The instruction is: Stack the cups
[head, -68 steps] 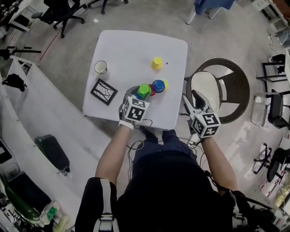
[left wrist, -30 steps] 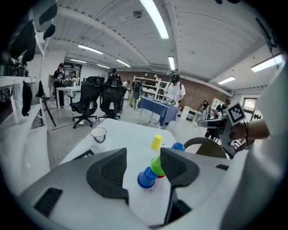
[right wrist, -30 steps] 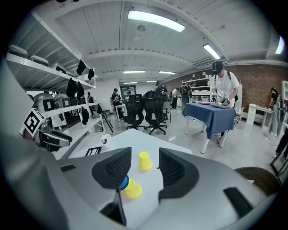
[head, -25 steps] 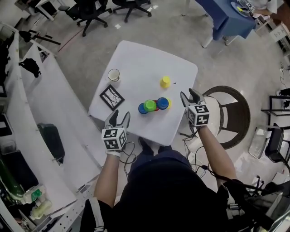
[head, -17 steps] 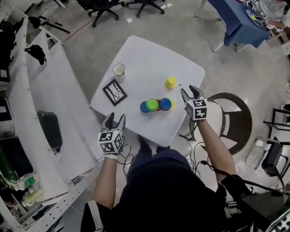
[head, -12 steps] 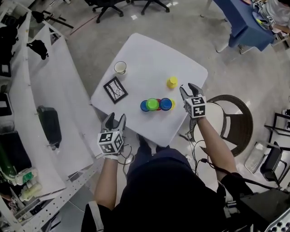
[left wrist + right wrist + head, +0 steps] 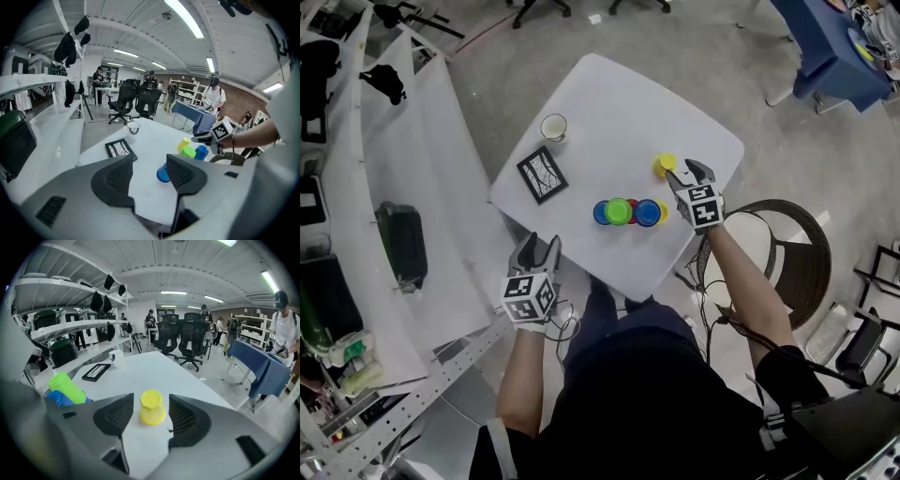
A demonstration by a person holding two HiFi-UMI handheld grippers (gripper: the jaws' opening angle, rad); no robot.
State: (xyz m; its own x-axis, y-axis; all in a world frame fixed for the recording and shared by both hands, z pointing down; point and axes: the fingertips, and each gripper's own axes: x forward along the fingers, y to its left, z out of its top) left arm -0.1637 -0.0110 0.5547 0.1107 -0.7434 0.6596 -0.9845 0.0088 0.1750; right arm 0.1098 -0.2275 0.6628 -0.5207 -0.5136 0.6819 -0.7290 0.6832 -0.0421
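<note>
An upside-down yellow cup (image 7: 665,165) (image 7: 152,407) stands alone on the white table (image 7: 609,103). My right gripper (image 7: 687,172) (image 7: 151,404) is right at it. Its jaws are opening, with the cup between them and the pads (image 7: 117,416) clear of it. A tight cluster stands nearer the front edge: a blue cup (image 7: 602,213), a green cup (image 7: 620,210), another blue cup (image 7: 648,212), with red and yellow showing behind. My left gripper (image 7: 539,246) (image 7: 149,164) hangs open and empty off the table's front-left edge, pointing at the cluster (image 7: 187,152).
A white mug (image 7: 553,127) and a black framed tile (image 7: 543,174) lie on the table's left part. A round wicker chair (image 7: 792,258) stands right of the table. A long white bench (image 7: 412,178) runs along the left. Office chairs and people are farther off.
My right gripper has moved forward over the table to the lone yellow cup, and its jaws stand wider. My left gripper has stayed back off the table's front edge.
</note>
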